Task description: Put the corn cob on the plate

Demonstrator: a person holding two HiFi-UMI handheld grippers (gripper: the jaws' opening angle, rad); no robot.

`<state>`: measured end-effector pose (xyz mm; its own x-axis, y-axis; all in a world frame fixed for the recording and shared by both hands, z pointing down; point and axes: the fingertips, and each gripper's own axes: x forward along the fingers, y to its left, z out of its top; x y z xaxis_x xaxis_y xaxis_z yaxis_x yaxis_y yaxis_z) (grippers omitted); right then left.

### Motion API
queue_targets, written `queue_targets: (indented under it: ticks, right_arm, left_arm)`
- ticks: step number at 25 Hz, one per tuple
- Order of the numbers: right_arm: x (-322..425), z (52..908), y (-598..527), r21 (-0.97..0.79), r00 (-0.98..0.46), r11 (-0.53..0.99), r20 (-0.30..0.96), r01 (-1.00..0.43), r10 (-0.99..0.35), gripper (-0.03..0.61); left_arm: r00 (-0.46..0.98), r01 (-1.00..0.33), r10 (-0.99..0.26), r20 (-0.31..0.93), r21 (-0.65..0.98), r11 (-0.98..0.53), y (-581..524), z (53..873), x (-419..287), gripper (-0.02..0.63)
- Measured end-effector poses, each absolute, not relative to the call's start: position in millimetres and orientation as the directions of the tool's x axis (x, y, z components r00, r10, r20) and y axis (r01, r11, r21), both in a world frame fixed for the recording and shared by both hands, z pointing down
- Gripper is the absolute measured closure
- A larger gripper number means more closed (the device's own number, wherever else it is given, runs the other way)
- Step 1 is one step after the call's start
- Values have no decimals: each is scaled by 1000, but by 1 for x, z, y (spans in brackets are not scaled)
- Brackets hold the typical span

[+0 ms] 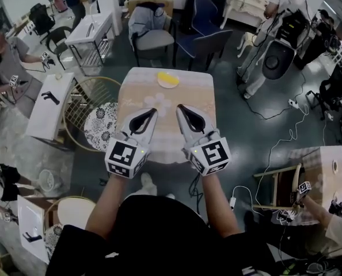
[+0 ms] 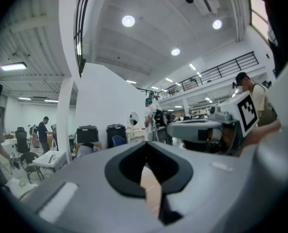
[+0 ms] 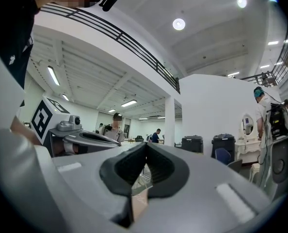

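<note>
At the far edge of the small cloth-covered table (image 1: 142, 96) a yellow corn cob (image 1: 170, 81) lies on a white plate (image 1: 160, 77). Both grippers hang side by side over the near half of the table, well short of the plate, pointing level. The left gripper (image 1: 155, 111) is shut with nothing in it; in its own view the jaws (image 2: 146, 148) meet at the tip. The right gripper (image 1: 180, 107) is also shut and empty, and its jaws (image 3: 145, 150) touch. Each gripper view shows the other gripper alongside and no corn or plate.
Chairs (image 1: 154, 39) stand beyond the table's far edge. A round gold-wire stand (image 1: 96, 117) is just left of the table, with a white bench (image 1: 50, 108) further left. Cables (image 1: 274, 142) trail on the floor at the right. Several people stand or sit around the room.
</note>
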<state>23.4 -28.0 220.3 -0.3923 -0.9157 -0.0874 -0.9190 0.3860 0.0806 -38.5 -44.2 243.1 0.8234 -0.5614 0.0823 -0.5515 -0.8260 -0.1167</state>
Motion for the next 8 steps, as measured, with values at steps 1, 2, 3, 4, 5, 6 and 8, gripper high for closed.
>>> queue_targets:
  ticks: [1,2,3,4,5,6,8]
  right_arm:
    - [23,220,-25,78,-394,388,-88,-918,-915,577]
    - [24,219,-23,77,-395,389,-88,-918,-914,577]
    - [24,219,-21,76,-397,391,-88,-917,-914,577]
    - [24,220,-19,75,-398,393,-88,-917,-913,577]
    - [24,221,-17,75,-399,394,-88,-916,-913,577]
    - [24,222,-15,76,-400,394,-88,-916,-912,577]
    - [24,224,-10,75,-400,394,-88,-916,-912,577]
  left_arm:
    - [823,-552,-562,83,-118,-826,-42,242,-38,606]
    - [823,-552,-562,83,-119,-825,-39,242,-36,606]
    - [823,-551,-561,83,-120,-826,-37,241,-35,606]
    - [824,-550,-560,83,-121,-827,-35,242,-34,606]
    - [825,-548,-559,84,-121,-827,-33,243,-33,606]
    - [826,-547,-557,84,-122,-828,-30,244,-32,606]
    - [828,-544,-555,85,-121,-830,-25,247,-30,606]
